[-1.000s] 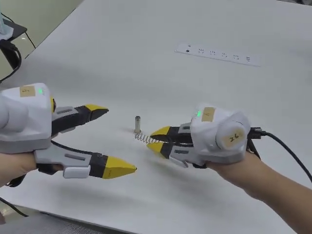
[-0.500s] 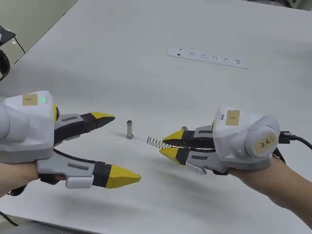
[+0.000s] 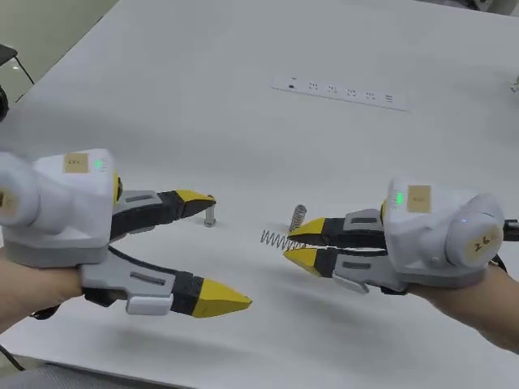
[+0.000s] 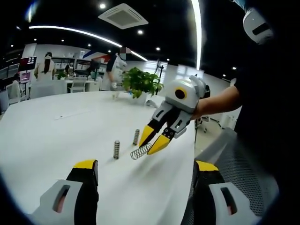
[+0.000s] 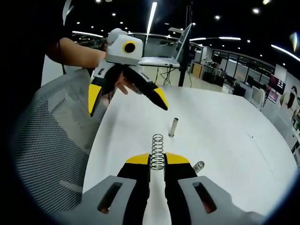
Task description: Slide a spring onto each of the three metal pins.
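The short metal pin (image 3: 210,217) is standing partly hidden behind the upper yellow tip of the left tool (image 3: 225,251). The second metal pin (image 3: 298,217) is looking ribbed, and I cannot tell if a spring is sitting on it. The left tool is hanging widely released near the near edge of the white worktop (image 3: 243,121). The right tool (image 3: 302,243), clenched, is grasping the thin wire spring (image 3: 274,238) by one end, and the spring is pointing sideways between both pins. A white power strip (image 3: 340,91) is lying toward the far edge.
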`<state>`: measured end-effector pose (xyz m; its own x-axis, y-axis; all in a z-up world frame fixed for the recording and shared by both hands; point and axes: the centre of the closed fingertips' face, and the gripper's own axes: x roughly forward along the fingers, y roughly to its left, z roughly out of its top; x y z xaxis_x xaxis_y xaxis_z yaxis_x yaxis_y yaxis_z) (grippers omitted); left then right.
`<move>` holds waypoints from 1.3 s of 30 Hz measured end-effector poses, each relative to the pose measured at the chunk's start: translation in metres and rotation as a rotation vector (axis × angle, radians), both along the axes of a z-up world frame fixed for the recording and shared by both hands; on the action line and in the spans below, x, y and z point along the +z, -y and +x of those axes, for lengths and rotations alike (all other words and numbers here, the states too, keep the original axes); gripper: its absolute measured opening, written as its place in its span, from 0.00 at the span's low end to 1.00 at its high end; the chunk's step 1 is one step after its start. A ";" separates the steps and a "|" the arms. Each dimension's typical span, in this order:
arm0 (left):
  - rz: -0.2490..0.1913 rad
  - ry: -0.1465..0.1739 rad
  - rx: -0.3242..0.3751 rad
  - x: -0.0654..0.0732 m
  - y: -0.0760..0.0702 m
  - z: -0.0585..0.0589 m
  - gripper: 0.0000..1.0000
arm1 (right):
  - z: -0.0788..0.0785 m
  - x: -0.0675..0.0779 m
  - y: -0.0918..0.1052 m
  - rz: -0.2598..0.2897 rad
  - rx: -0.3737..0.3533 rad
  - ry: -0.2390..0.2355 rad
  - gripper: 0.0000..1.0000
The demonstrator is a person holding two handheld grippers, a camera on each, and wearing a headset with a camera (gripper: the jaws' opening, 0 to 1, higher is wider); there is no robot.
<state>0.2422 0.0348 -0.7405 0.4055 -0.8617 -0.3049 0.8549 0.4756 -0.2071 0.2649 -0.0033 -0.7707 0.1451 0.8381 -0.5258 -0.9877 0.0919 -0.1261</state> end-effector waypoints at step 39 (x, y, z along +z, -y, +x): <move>0.024 0.004 -0.179 -0.019 0.048 0.004 0.06 | -0.025 0.007 0.005 0.005 0.150 0.006 0.08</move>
